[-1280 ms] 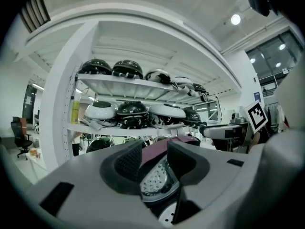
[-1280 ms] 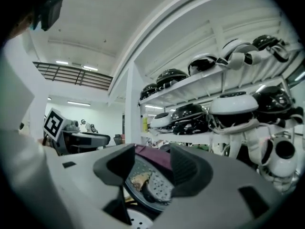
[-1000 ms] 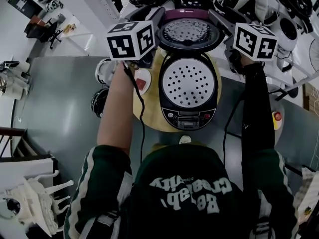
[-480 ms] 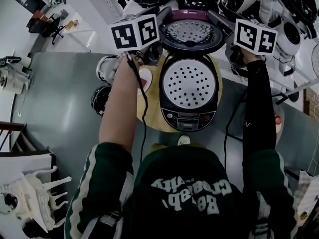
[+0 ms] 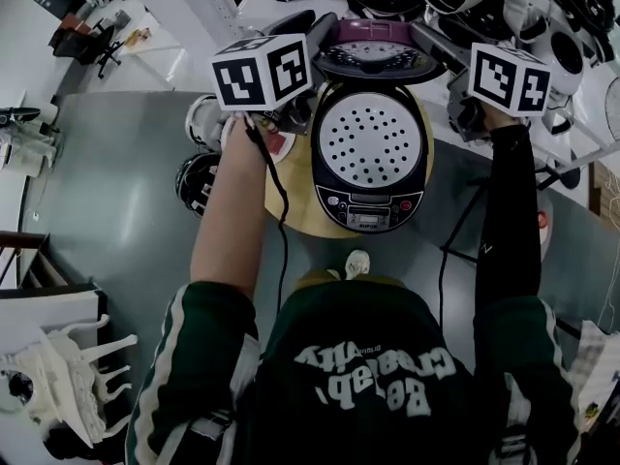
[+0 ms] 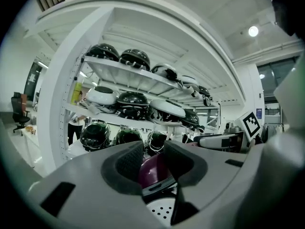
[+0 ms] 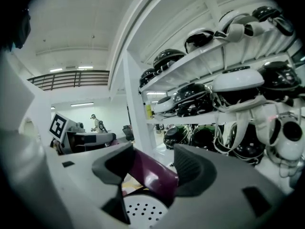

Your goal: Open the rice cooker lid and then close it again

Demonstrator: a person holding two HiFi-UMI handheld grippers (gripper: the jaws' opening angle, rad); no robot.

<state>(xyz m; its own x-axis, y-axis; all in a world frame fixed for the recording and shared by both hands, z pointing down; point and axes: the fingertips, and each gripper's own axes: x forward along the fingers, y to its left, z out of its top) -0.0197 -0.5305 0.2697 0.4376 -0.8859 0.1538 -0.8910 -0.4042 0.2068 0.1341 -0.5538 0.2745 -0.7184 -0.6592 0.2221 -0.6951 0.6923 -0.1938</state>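
Rice cooker (image 5: 368,206) stands at the middle of the small round table (image 5: 291,201), control panel toward the person, with a white perforated plate (image 5: 373,141) in its pot. Its purple lid (image 5: 380,58) is raised at the back, tilted over the pot. The left gripper (image 6: 153,159) is at the lid's left side. Its jaws have just been closing, and the lid's rim fills the gap between them. The right gripper (image 7: 152,168), whose jaws have just been opening, clasps the right rim at a wide spread. Shelves of helmets (image 6: 133,99) stand behind.
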